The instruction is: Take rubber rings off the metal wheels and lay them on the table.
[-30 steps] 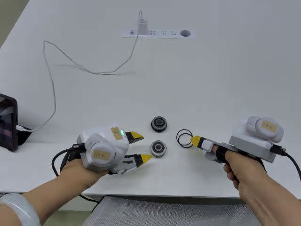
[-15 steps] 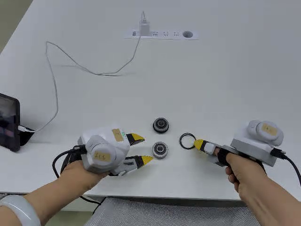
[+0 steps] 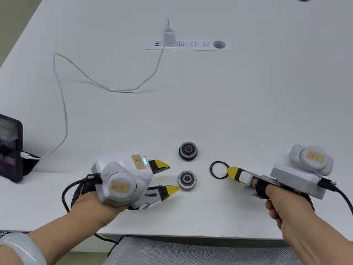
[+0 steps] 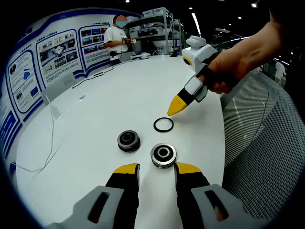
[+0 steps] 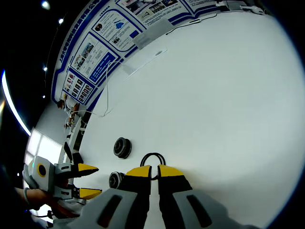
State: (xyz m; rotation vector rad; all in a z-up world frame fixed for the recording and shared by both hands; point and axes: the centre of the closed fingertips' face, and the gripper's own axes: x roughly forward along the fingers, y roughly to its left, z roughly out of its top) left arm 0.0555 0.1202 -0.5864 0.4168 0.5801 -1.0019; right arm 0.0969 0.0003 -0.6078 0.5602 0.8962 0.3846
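beside the right tool (image 3: 232, 172) lies a rubber ring (image 3: 219, 169).

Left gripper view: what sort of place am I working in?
Probably a lab or demo hall: blue-trimmed display boards line the wall, storage shelving stands at the far end, and the long white table carries a power strip.

rubber ring (image 3: 219, 169) | tilted up before | now flat on table (image 3: 265, 99)
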